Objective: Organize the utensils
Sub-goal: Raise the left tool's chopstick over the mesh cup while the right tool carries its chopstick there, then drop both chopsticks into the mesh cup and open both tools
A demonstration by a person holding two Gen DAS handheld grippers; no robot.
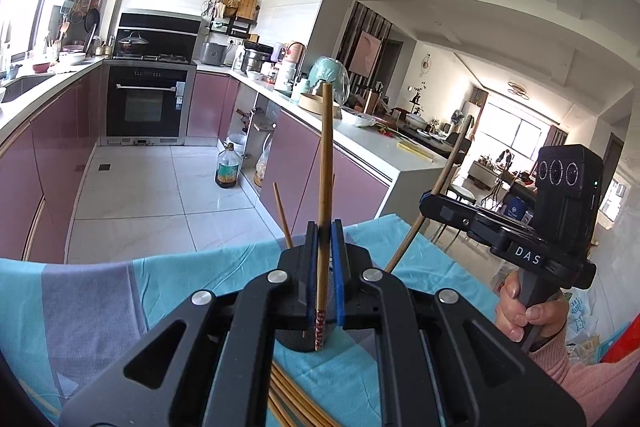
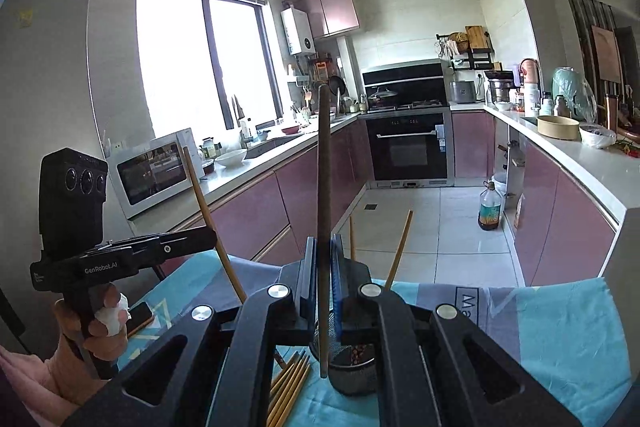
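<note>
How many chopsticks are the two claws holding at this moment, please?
2. The left claw is shut on a brown chopstick; the right claw is shut on a darker chopstick. Both stand upright. Other loose chopsticks lie unheld.
</note>
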